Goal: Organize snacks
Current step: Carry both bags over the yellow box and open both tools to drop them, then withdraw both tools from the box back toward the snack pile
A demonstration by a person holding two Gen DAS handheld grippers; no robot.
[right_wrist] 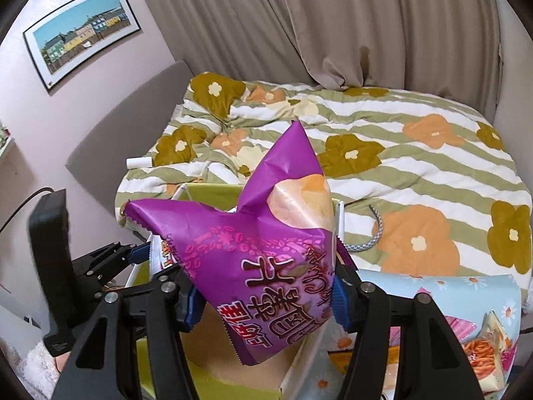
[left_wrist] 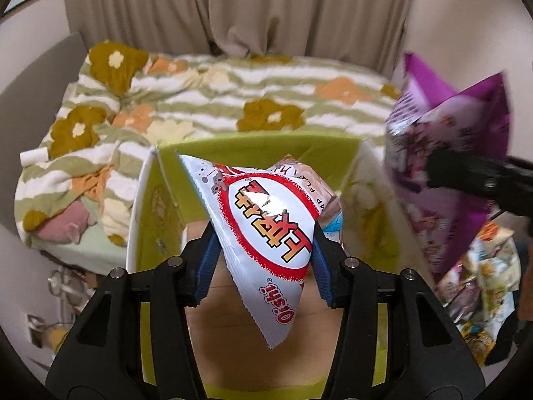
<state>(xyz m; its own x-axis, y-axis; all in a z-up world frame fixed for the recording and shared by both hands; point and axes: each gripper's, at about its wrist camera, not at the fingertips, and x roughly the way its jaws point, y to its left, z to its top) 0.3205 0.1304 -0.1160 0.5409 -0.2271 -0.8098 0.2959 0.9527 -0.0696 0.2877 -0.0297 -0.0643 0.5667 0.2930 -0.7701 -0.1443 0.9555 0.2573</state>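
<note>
- A white Oishi snack bag is pinched by the left gripper over the green open box, between its side walls.
- A purple chip bag is clamped by the right gripper just beside the box's right edge.
- More snack packets are piled right of the box.
- Beyond the far wall, a flowered bedspread is seen.

A bed carries a flowered striped quilt. On the quilt lie a small white tube and a grey braided cord. A green-lined box stands against its near edge.
</note>
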